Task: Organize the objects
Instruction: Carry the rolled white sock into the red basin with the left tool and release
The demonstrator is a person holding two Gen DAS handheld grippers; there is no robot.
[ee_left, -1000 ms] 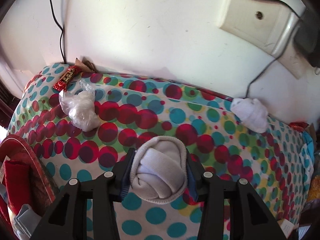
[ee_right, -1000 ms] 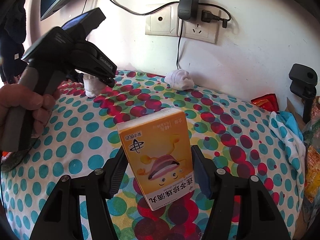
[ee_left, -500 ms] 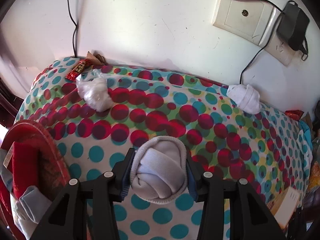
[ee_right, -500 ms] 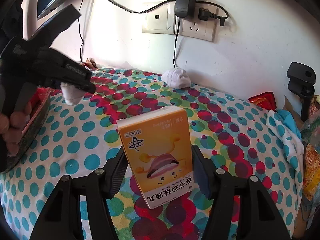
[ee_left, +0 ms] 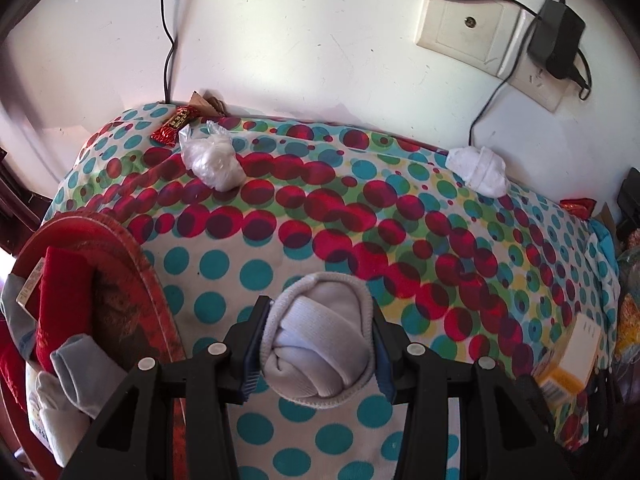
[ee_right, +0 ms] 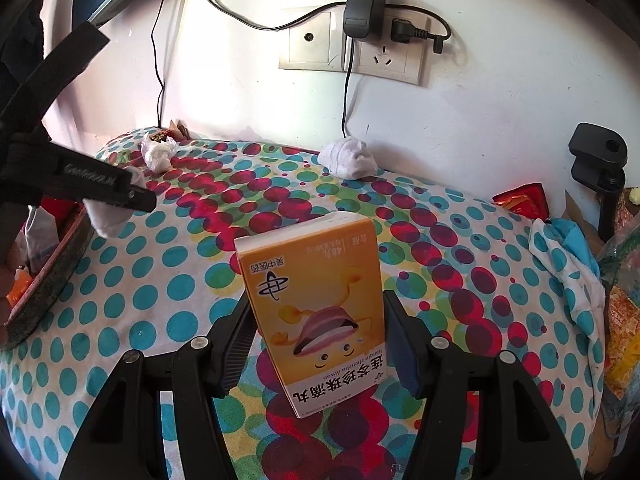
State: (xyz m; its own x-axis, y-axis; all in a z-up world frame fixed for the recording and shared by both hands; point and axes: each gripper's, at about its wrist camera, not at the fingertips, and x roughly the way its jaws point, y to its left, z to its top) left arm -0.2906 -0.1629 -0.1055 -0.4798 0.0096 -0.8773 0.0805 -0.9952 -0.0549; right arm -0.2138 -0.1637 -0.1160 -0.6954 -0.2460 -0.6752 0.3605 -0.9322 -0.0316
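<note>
L gripper (ee_left: 318, 350) clamps a rolled sock (ee_left: 318, 344) nr the red basket (ee_left: 132, 264) at the bed's left edge, R gripper (ee_right: 316, 338) clamps the orange medicine box (ee_right: 316, 312); next, I'd judge: sock over the rim, then let go.

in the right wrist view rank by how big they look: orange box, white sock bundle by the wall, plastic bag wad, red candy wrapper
1. orange box, though it is nearest the camera
2. white sock bundle
3. plastic bag wad
4. red candy wrapper, barely visible

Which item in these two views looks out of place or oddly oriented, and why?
The orange box in the right gripper is held upside down: its printed text and cartoon face read inverted. A red snack wrapper also sits apart at the far edge of the dotted cloth, against the wall.
</note>
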